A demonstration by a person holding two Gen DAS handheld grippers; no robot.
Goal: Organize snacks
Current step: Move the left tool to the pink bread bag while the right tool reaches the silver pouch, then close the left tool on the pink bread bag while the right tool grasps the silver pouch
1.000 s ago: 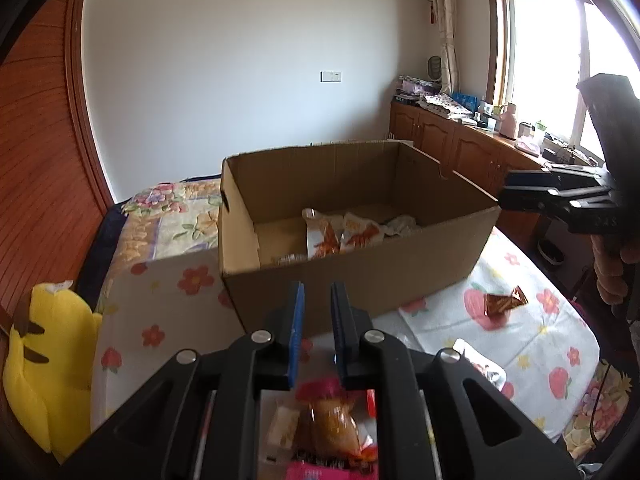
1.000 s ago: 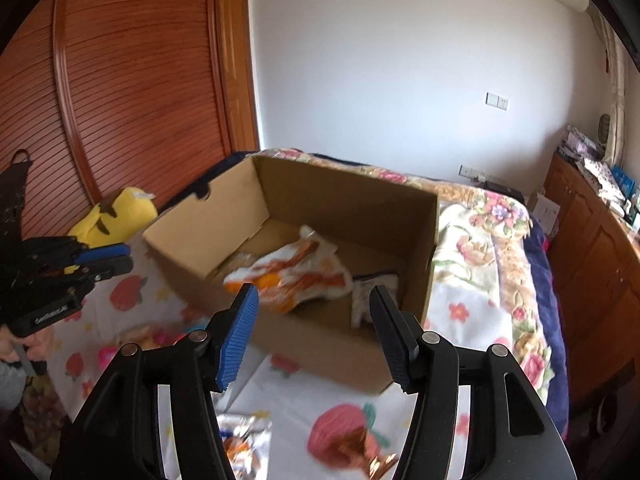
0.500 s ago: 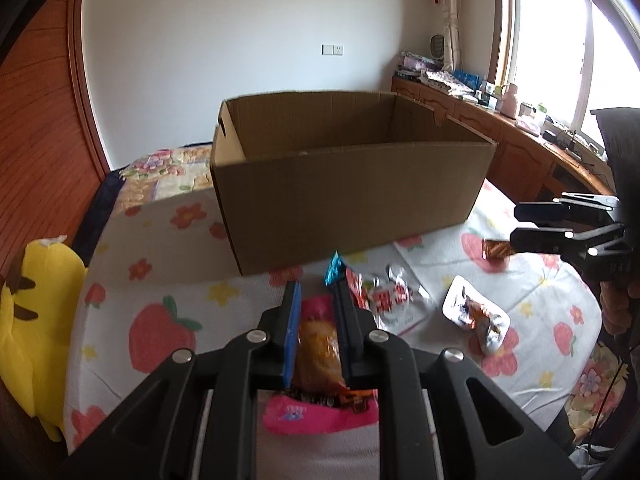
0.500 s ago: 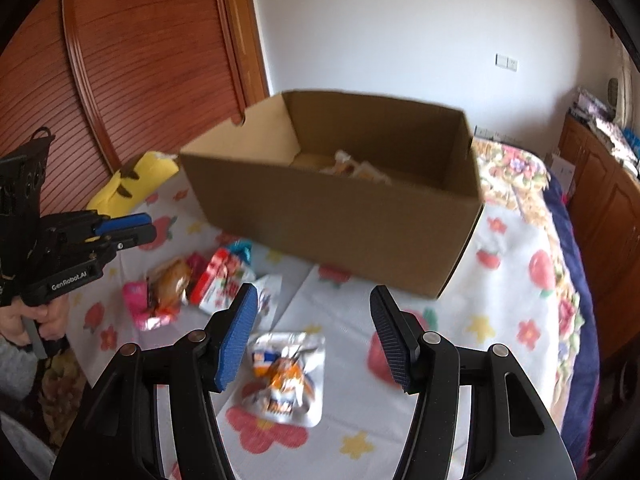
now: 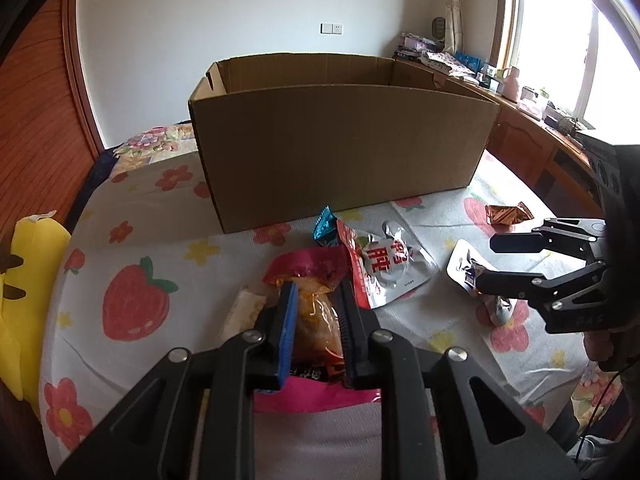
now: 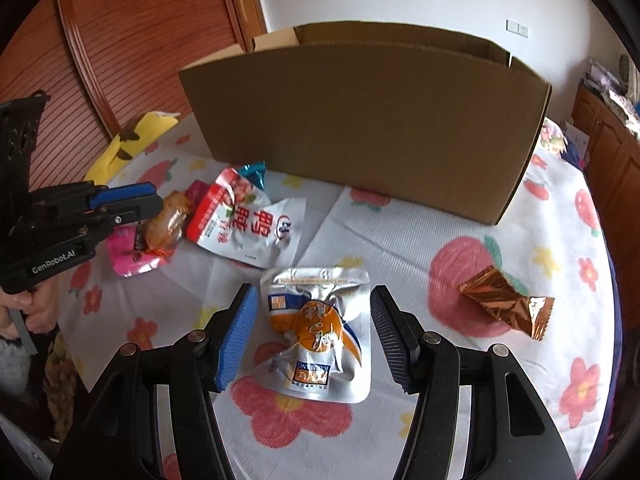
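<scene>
Left wrist view: the left gripper (image 5: 316,330) straddles a pink-edged snack packet (image 5: 314,316) with a golden-brown piece inside, lying on the strawberry-print tablecloth (image 5: 136,304) in front of the cardboard box (image 5: 340,144). Its jaws have just been opening; they stand narrowly apart with the packet between them, and whether the pads press it cannot be told. Just right of it lies a red-and-silver pouch (image 5: 384,264), its edge overlapping the pink packet, with a teal wrapper (image 5: 326,226) behind. The risk here, as a judgement: closing now could catch the pouch's edge too, or the crinkly film could slide out of a shallow pinch. At right, the right gripper (image 5: 500,260) hovers over a silver packet (image 5: 470,270).

Right wrist view: the right gripper (image 6: 314,336) stands wide apart on either side of a silver-and-orange pouch (image 6: 318,328), which lies flat on the tablecloth (image 6: 400,240), untouched. A copper-foil sweet (image 6: 504,300) lies well to the right; the cardboard box (image 6: 368,128) stands beyond. A flat, slick pouch may buckle or slip free when squeezed, and the pads could pinch the cloth beneath. The box's near wall is tall, so a low carry would probably strike it. At left, the left gripper (image 6: 154,204) sits at its pink-edged snack packet (image 6: 160,228).
</scene>
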